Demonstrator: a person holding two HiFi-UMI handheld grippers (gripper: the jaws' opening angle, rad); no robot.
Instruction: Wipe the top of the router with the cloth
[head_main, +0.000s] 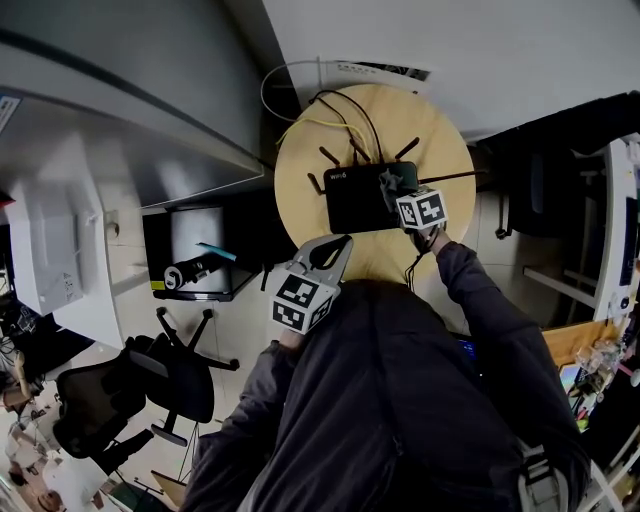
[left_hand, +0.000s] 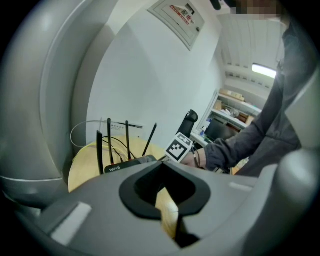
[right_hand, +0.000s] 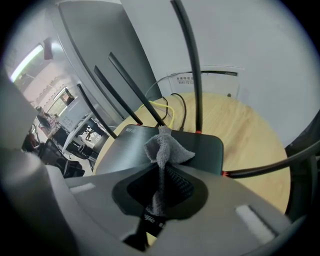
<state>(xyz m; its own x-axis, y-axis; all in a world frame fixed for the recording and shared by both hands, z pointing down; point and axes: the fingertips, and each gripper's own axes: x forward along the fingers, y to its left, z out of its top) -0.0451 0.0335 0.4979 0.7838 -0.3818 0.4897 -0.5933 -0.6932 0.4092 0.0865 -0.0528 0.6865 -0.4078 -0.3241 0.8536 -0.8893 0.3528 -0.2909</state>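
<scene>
Right hand-held gripper (right_hand: 158, 202) pinches cloth (right_hand: 163, 148) over router (right_hand: 202, 149) top. Left hand-held gripper (left_hand: 168, 212) closed, empty. Next, likely: rub cloth across.

On my feed I see a round, pale wooden tabletop (head_main: 300, 165) carrying a flat black router (head_main: 360, 200) near its middle, and just behind the router a yellow cable (head_main: 305, 125) and looping black cables (head_main: 360, 112) lie on the wood, running towards the far edge.

Flat, dim indoor light, soft shadows. Heavy fisheye bending, dark vignette at edges. Ceiling lamp (left_hand: 264, 70) glares white; nearest foreground blurred.
</scene>
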